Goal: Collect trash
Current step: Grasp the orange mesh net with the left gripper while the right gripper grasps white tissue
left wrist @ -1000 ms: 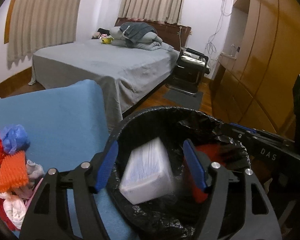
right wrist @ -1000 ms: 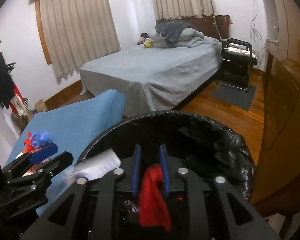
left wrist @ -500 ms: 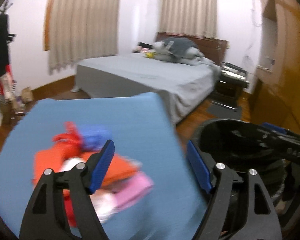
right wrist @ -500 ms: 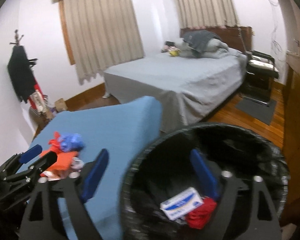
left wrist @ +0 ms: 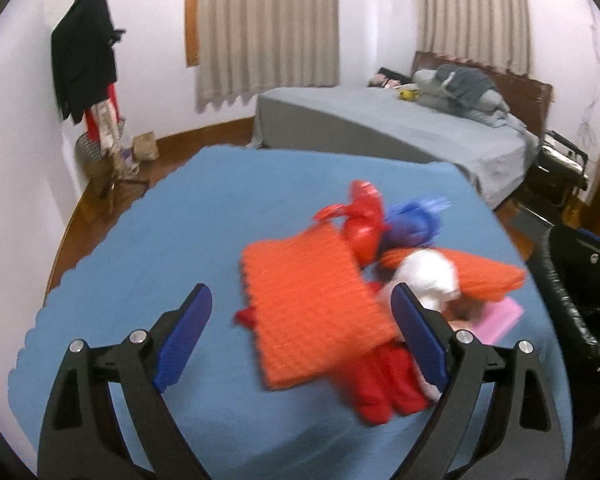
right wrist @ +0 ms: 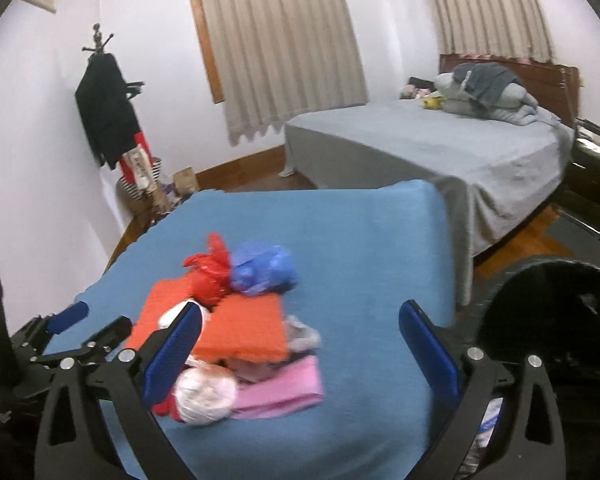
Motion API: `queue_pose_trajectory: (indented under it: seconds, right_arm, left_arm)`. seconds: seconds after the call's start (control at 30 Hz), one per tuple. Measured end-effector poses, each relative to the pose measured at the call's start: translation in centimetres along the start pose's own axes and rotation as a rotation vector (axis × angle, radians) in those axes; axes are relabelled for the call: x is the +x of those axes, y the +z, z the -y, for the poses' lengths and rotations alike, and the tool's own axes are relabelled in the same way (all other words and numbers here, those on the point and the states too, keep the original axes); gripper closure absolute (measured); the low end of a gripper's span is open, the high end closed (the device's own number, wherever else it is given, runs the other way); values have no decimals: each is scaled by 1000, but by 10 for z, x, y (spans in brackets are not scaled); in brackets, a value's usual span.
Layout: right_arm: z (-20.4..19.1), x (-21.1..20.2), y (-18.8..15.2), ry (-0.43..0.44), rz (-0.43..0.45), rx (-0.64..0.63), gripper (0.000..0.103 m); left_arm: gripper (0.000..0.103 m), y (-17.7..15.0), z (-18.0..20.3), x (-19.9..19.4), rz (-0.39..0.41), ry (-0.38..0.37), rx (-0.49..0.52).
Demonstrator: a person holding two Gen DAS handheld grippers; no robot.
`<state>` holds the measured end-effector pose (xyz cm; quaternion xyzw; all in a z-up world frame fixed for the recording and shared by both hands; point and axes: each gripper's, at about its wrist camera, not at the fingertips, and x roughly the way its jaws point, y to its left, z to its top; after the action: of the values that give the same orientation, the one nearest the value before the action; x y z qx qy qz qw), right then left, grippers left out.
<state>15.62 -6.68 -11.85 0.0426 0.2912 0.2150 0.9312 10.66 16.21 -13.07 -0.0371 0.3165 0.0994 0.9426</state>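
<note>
A pile of trash lies on the blue table [left wrist: 172, 240]: orange foam nets [left wrist: 308, 308], a red bag [left wrist: 364, 220], a blue bag [left wrist: 412, 224], a white wad [left wrist: 428, 276] and a pink packet [left wrist: 500, 316]. My left gripper [left wrist: 300, 340] is open and empty, just short of the orange net. My right gripper [right wrist: 300, 352] is open and empty over the pile's near side, with the orange net [right wrist: 244, 328], blue bag [right wrist: 260, 268], white wad [right wrist: 204, 396] and pink packet [right wrist: 280, 392] in view. The left gripper [right wrist: 72, 320] shows at the left. The black-lined bin [right wrist: 548, 320] stands right.
The bin's rim [left wrist: 572, 304] is at the right edge of the left wrist view. A grey bed [right wrist: 440, 148] stands behind the table. A coat rack with dark clothes [right wrist: 108, 120] is at the back left wall. A black chair [left wrist: 556, 168] stands beside the bed.
Both grippers have swung left from the bin to the trash pile on the blue table. The right gripper dropped the red item into the bin and is open. The left stayed open.
</note>
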Motion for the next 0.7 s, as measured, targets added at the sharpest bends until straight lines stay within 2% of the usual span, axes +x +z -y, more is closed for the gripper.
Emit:
queue_pose_trajectory:
  seconds: [0.2, 0.47, 0.57, 0.63, 0.7]
  right_arm:
    - [-23, 15, -5, 36, -22, -30, 9]
    - [-32, 23, -14, 41, -48, -53, 10]
    - [-34, 24, -15, 41, -51, -64, 11]
    - [-36, 24, -15, 46, -53, -65, 11]
    - [-38, 25, -15, 49, -54, -69, 11]
  left_arm:
    - [15, -11, -22, 14, -51, 4, -29]
    - [20, -17, -24, 42, -132, -35, -45]
    - [29, -20, -25, 50, -160, -62, -40]
    - [46, -21, -24, 53, -170, -100, -45]
    - [55, -21, -24, 53, -168, -116, -48]
